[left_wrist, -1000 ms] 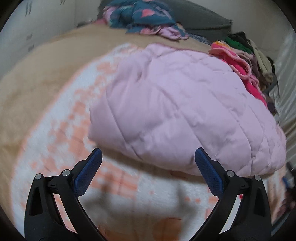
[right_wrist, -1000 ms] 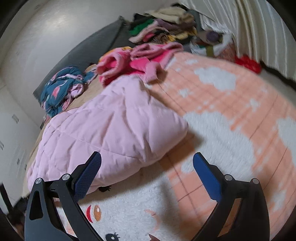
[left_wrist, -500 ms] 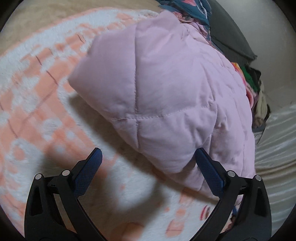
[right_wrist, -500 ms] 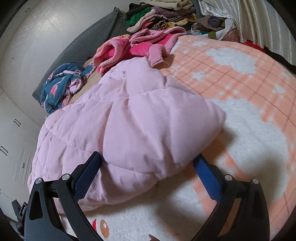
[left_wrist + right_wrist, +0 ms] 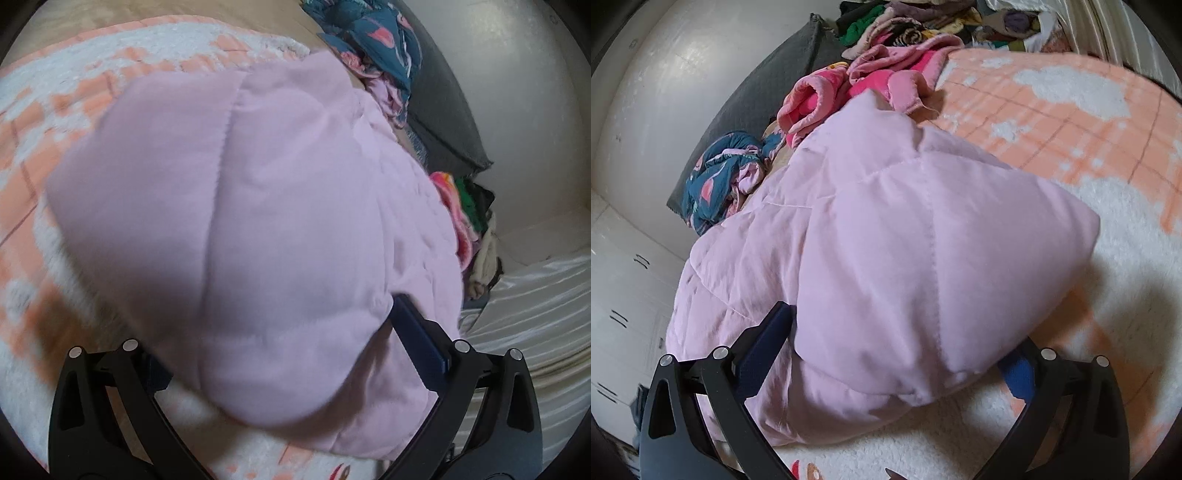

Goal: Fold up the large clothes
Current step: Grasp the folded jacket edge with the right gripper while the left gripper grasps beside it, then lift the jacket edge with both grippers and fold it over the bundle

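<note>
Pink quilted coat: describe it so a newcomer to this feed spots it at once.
On the peach-and-white fleece blanket, it is the big puffy bundle nearest both hand-held grippers, the pink quilted coat. Unlike the hot-pink fleece garment and blue patterned garment behind it, it is pale, plain and stitched in padded panels.

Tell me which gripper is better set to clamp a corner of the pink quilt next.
Probably the right gripper: a distinct folded corner of the pink quilt sits between its open fingers, sharply seen. The left gripper also straddles quilt, but only a blurred, rounded bulge.
</note>
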A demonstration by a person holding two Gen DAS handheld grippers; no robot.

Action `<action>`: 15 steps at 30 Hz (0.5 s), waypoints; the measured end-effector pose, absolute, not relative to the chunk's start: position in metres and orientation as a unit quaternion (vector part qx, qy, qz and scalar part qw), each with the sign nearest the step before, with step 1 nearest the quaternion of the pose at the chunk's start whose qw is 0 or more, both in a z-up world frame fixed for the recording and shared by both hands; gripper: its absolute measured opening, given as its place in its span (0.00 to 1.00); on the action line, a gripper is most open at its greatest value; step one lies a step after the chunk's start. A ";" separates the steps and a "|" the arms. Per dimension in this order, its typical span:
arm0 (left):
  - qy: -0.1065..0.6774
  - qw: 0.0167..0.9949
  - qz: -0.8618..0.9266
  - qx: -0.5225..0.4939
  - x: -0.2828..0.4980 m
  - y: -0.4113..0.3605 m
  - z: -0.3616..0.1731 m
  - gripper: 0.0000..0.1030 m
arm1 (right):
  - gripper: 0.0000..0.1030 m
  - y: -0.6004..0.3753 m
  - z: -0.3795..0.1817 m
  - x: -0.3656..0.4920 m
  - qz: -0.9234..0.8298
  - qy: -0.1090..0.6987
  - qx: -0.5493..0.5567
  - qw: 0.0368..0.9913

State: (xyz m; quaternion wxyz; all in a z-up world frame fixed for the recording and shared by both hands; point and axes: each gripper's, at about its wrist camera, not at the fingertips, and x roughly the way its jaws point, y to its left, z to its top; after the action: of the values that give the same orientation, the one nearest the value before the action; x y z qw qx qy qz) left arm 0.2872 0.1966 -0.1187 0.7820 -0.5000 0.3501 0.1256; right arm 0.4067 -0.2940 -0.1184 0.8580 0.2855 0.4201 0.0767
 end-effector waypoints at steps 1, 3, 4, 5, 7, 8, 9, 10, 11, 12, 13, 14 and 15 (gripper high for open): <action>0.353 0.784 0.124 -0.495 0.290 0.196 -0.119 0.92 | 0.94 -0.293 -0.118 0.406 0.076 0.420 0.282 0.859; 0.358 0.791 0.123 -0.480 0.295 0.196 -0.117 0.88 | 0.87 -0.290 -0.114 0.407 0.082 0.422 0.271 0.861; 0.355 0.796 0.121 -0.475 0.296 0.195 -0.114 0.80 | 0.82 -0.288 -0.113 0.407 0.083 0.421 0.264 0.864; 0.353 0.802 0.122 -0.466 0.297 0.194 -0.110 0.72 | 0.79 -0.285 -0.110 0.407 0.085 0.420 0.255 0.867; 0.349 0.812 0.125 -0.451 0.299 0.192 -0.104 0.57 | 0.63 -0.280 -0.104 0.407 0.091 0.416 0.237 0.873; 0.350 0.821 0.127 -0.432 0.302 0.191 -0.099 0.48 | 0.59 -0.276 -0.100 0.406 0.092 0.414 0.221 0.878; 0.352 0.829 0.127 -0.416 0.305 0.188 -0.095 0.45 | 0.53 -0.272 -0.095 0.405 0.093 0.408 0.203 0.885; 0.352 0.840 0.125 -0.393 0.308 0.184 -0.088 0.40 | 0.49 -0.268 -0.093 0.405 0.093 0.404 0.192 0.889; 0.352 0.850 0.123 -0.372 0.309 0.179 -0.082 0.36 | 0.47 -0.265 -0.090 0.404 0.093 0.400 0.182 0.893; 0.351 0.856 0.121 -0.361 0.309 0.177 -0.078 0.35 | 0.43 -0.262 -0.087 0.403 0.094 0.396 0.168 0.898; 0.351 0.860 0.119 -0.352 0.309 0.175 -0.075 0.32 | 0.41 -0.260 -0.084 0.402 0.097 0.392 0.159 0.901; 0.351 0.864 0.117 -0.342 0.309 0.173 -0.072 0.30 | 0.40 -0.258 -0.080 0.400 0.101 0.385 0.148 0.905; 0.352 0.870 0.117 -0.326 0.310 0.170 -0.067 0.29 | 0.38 -0.257 -0.078 0.400 0.104 0.382 0.142 0.907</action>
State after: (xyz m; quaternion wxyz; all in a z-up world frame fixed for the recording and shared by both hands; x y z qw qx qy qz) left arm 0.3101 0.1702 -0.0667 0.8696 -0.3262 0.3518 0.1171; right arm 0.3999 -0.2574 -0.0783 0.9074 0.1420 0.3817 0.1039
